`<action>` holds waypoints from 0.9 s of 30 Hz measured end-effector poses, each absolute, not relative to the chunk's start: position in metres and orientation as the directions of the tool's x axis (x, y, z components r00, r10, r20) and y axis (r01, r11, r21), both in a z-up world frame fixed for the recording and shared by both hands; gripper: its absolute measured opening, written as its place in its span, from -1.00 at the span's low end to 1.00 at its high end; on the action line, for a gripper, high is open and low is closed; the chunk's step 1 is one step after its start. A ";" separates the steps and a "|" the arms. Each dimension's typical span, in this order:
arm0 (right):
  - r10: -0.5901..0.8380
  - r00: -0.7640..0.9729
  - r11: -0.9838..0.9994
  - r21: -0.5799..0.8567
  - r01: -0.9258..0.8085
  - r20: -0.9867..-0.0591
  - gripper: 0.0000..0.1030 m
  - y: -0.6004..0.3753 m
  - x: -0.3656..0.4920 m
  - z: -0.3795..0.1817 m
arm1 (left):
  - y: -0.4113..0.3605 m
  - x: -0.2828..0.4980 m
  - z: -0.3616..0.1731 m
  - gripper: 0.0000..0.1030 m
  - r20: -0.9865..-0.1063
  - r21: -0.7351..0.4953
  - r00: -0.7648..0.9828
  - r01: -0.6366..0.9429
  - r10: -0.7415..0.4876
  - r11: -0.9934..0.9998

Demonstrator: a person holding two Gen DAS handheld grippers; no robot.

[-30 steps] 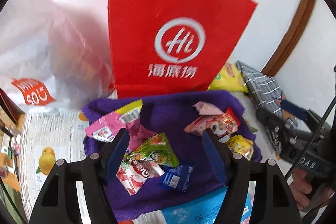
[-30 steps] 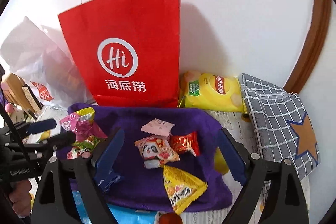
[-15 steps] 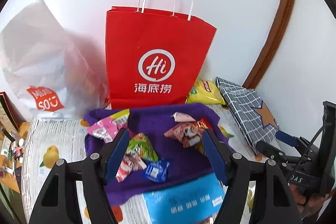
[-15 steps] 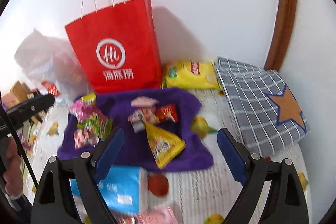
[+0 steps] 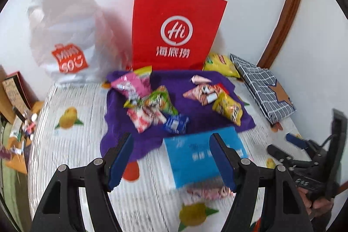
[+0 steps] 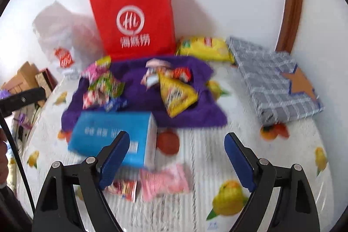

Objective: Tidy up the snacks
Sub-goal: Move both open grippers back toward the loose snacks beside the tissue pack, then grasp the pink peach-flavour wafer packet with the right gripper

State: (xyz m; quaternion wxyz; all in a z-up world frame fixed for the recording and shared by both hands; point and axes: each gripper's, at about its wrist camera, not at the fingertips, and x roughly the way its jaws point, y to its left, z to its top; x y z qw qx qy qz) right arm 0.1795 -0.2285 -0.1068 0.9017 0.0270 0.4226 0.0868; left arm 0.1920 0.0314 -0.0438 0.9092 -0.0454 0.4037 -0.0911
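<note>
My left gripper (image 5: 171, 158) stood spread and empty. My right gripper (image 6: 177, 159) had just been closing, with nothing between its jaws. Loose snacks (image 5: 150, 101) lay on the purple cloth (image 5: 195, 121); the pink packet (image 6: 164, 182) lay nearest. I judged a centred, level approach best.

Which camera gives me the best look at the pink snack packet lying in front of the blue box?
The right wrist view. There the pink snack packet lies whole on the fruit-print tablecloth, just in front of the blue cardboard box. The left wrist view shows only a blurred pink strip below the box, partly behind a claw finger.
</note>
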 end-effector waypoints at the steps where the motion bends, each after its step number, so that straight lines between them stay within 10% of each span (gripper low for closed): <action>1: 0.185 0.610 0.982 0.127 -0.138 -0.770 0.53 -0.228 0.178 -0.114 | 0.034 0.188 -0.046 0.36 -0.726 -0.160 0.658 0.121 -0.199 0.980; 27: 0.161 0.526 0.972 0.041 -0.231 -0.835 0.53 -0.203 0.183 -0.195 | 0.041 0.164 -0.089 0.36 -0.799 -0.112 0.585 0.077 -0.136 0.991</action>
